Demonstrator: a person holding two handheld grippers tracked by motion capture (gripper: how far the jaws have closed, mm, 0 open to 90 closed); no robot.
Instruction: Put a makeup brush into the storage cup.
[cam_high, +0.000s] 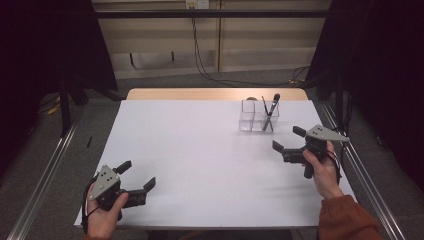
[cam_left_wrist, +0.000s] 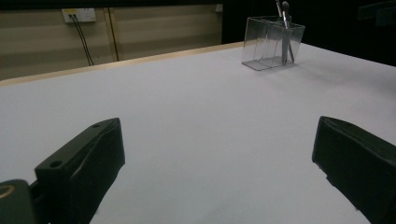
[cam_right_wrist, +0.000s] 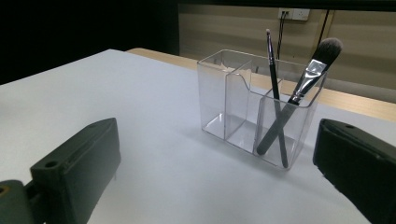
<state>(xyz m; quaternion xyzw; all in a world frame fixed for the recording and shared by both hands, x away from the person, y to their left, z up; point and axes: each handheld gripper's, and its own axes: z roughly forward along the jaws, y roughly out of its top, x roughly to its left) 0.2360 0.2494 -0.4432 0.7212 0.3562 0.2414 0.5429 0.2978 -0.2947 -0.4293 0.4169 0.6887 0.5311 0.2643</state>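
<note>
A clear plastic organiser (cam_high: 252, 120) (cam_right_wrist: 243, 107) (cam_left_wrist: 271, 44) with compartments stands at the far right of the white table (cam_high: 200, 160). Its right compartment holds two makeup brushes: a thick one (cam_right_wrist: 303, 84) (cam_high: 272, 111) with a fluffy head and a thin one (cam_right_wrist: 273, 79), leaning across each other. My right gripper (cam_high: 287, 139) (cam_right_wrist: 215, 186) is open just to the right of the organiser, jaws pointing at it, nothing between them. My left gripper (cam_high: 136, 175) (cam_left_wrist: 215, 182) is open near the front left corner, jaws wide over bare table.
The white sheet covers a wooden table whose far edge (cam_high: 215, 93) shows. Metal rails (cam_high: 45, 175) run along both sides. Cables (cam_high: 200, 55) hang down the back wall, and black curtains (cam_high: 380, 60) flank the space.
</note>
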